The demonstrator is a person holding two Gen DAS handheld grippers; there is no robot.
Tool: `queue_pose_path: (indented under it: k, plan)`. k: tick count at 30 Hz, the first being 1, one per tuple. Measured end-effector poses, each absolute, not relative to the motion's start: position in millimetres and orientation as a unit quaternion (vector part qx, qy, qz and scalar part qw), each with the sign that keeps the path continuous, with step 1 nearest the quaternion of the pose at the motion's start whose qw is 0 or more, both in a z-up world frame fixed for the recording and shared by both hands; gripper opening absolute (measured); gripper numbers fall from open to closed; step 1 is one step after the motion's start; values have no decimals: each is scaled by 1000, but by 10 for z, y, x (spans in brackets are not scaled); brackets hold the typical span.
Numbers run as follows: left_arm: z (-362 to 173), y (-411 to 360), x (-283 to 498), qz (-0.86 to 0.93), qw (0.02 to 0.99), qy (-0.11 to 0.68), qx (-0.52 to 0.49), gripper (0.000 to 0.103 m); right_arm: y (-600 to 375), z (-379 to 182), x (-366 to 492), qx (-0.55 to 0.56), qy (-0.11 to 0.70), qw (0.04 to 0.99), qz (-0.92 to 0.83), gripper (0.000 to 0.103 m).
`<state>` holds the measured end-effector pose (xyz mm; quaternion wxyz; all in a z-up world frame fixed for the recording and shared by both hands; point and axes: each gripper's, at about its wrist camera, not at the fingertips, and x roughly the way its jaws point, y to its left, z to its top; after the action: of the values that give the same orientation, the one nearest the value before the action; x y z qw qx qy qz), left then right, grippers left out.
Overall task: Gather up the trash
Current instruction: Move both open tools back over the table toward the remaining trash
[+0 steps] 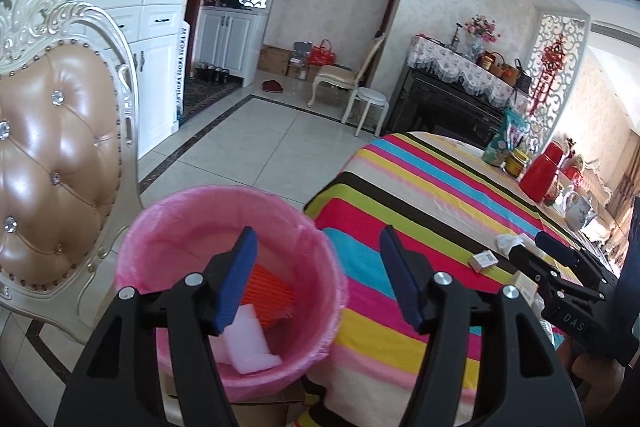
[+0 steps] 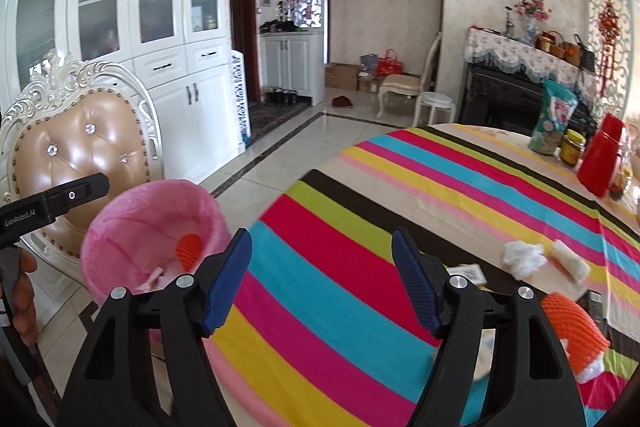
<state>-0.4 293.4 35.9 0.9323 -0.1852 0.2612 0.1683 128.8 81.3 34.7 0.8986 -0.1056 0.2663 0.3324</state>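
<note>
A bin lined with a pink bag (image 1: 160, 227) stands beside the striped table; it also shows in the right wrist view (image 2: 132, 227). Inside lie orange foam netting (image 1: 268, 291) and a white foam piece (image 1: 250, 343). My left gripper (image 1: 318, 279) is open and empty above the bin's right rim. My right gripper (image 2: 322, 281) is open and empty over the table's near edge; it shows at the right of the left wrist view (image 1: 532, 247). On the table lie crumpled white tissue (image 2: 522, 257), a white roll (image 2: 570, 261), a small card box (image 2: 468, 273) and orange foam netting (image 2: 572, 331).
The table has a striped cloth (image 2: 360, 227). A tufted tan chair (image 1: 52, 163) stands left of the bin. A red thermos (image 2: 602, 159), a jar (image 2: 572, 147) and a snack bag (image 2: 554, 119) stand at the table's far side. White cabinets (image 2: 160, 27) line the left wall.
</note>
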Motion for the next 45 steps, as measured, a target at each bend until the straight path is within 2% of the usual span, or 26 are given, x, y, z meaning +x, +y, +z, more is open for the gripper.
queue_pose_path:
  k: [11,29,45]
  plan:
    - [294,2383,425,110,939,278,-169,62,-47,277,1487,-97,271,920,267,76]
    - [168,1487,1025,28,943,304,-133,62,-1259,68,1897,-68,296,936,177,77]
    - [-112,767,1474,-41,935,341,-94,62,-1788,-195,2145,-68,321,934,144,77]
